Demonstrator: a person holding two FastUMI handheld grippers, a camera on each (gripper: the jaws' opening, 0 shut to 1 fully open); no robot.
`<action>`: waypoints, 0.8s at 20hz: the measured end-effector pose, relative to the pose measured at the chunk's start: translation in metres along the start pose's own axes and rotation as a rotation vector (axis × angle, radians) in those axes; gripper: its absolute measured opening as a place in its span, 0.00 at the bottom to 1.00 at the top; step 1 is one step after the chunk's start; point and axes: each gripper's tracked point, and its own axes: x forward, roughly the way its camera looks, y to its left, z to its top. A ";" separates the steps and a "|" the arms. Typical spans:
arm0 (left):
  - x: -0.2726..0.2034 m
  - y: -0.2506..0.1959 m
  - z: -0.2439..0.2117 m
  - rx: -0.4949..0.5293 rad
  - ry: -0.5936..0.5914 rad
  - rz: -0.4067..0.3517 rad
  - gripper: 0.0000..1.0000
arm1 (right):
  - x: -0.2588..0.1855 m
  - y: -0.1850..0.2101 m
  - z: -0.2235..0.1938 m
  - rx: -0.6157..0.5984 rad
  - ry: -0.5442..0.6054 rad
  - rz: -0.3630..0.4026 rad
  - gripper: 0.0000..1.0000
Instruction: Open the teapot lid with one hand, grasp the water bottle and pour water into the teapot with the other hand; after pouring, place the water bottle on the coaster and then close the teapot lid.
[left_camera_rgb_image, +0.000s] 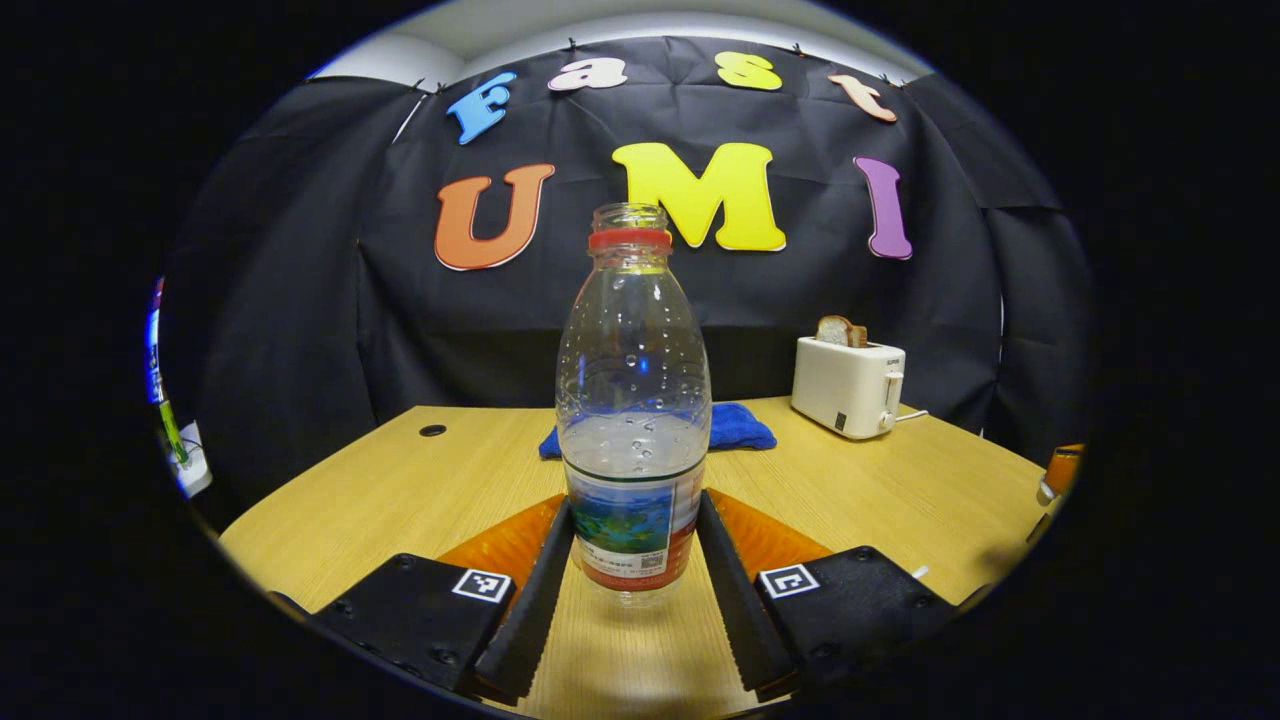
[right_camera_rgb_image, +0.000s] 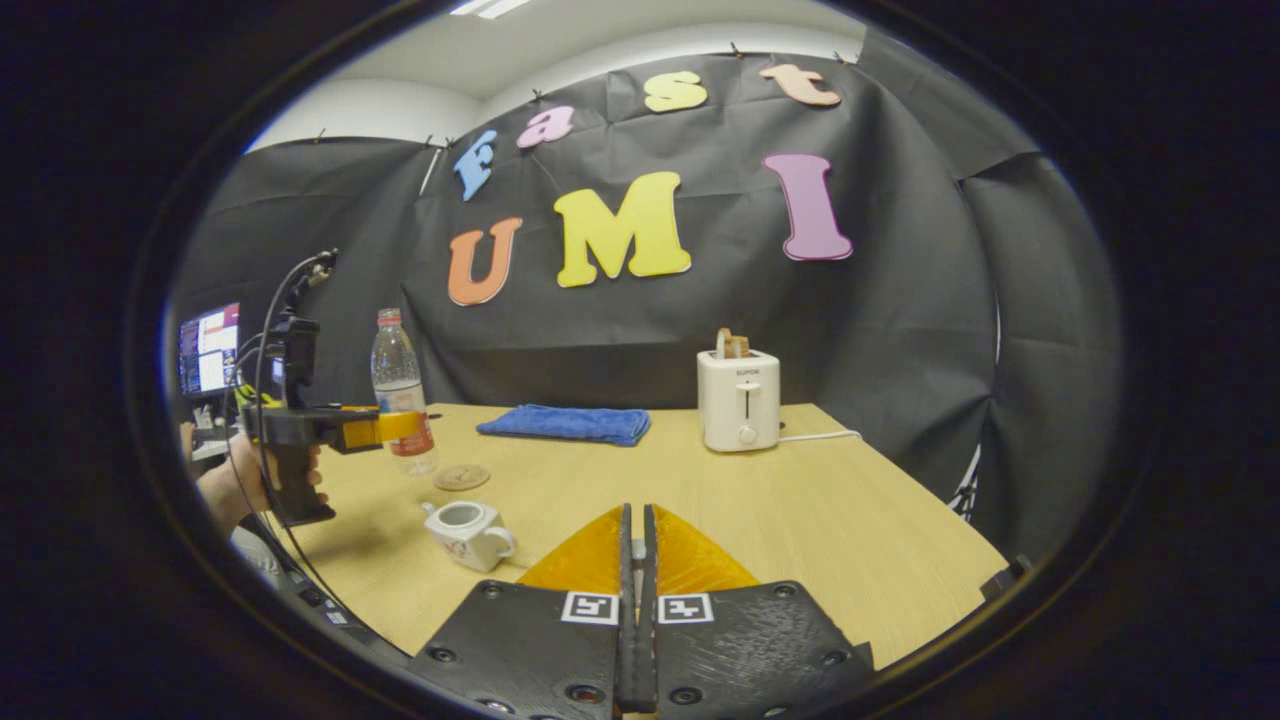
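Observation:
A clear water bottle (left_camera_rgb_image: 632, 380) with no cap, a red neck ring and water in its lower part stands upright between my left gripper's (left_camera_rgb_image: 635, 500) fingers, which press on its label from both sides. In the right gripper view the same bottle (right_camera_rgb_image: 397, 370) sits in the left gripper (right_camera_rgb_image: 395, 428) at the table's far left, just behind a round coaster (right_camera_rgb_image: 461, 477). The white teapot (right_camera_rgb_image: 465, 535) stands in front of the coaster with its top open. My right gripper (right_camera_rgb_image: 637, 510) is shut above the table, with a pale sliver of the lid between its tips.
A white toaster (right_camera_rgb_image: 739, 400) with bread in it stands at the back, its cord trailing right. A folded blue cloth (right_camera_rgb_image: 565, 423) lies left of it. A hand (right_camera_rgb_image: 225, 490) holds the left gripper's handle at the wooden table's (right_camera_rgb_image: 800, 500) left edge.

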 end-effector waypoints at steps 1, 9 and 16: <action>0.010 0.003 -0.003 -0.016 0.014 -0.006 0.75 | 0.000 -0.004 -0.002 0.002 0.004 -0.008 0.00; 0.066 0.011 -0.015 -0.024 0.043 -0.008 0.77 | 0.006 -0.015 -0.011 0.006 0.036 -0.044 0.00; 0.072 0.017 -0.024 -0.025 0.066 0.004 0.79 | 0.011 -0.015 -0.015 0.008 0.049 -0.036 0.00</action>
